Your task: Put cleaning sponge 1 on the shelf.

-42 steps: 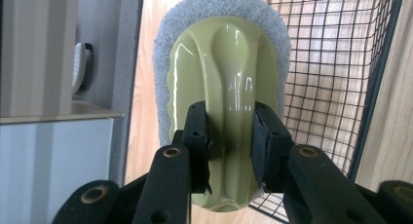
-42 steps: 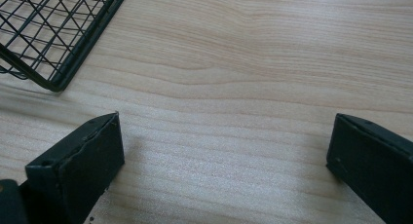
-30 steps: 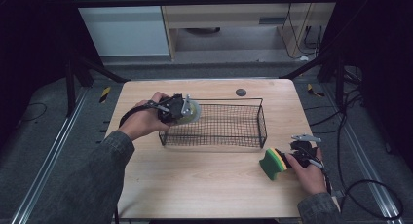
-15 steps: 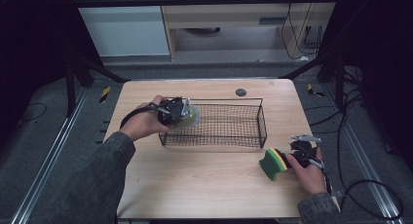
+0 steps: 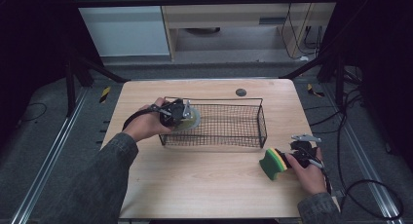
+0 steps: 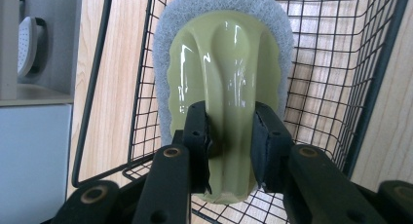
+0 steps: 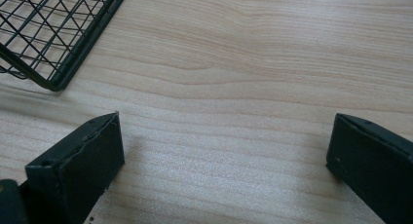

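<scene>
The left gripper (image 6: 229, 121) is clamped on the raised spine of a handled scrubber (image 6: 226, 53), a pale green plastic grip backed by a grey scouring pad. It holds the scrubber tilted over the left end of the wire basket (image 5: 263, 121), pad side away from the jaws. To set it down well, I would lower it until the pad rests on the mesh floor before easing the jaws apart (the glossy plastic looks slippery, so an early release could let it tumble against the wires). It should also stay clear of the rim on the way in. Further right, a green-and-yellow sponge (image 5: 271, 164) lies on the table (image 5: 204, 185) just in front of the right gripper (image 7: 224, 141). Its jaws stand wide apart over bare wood.
</scene>
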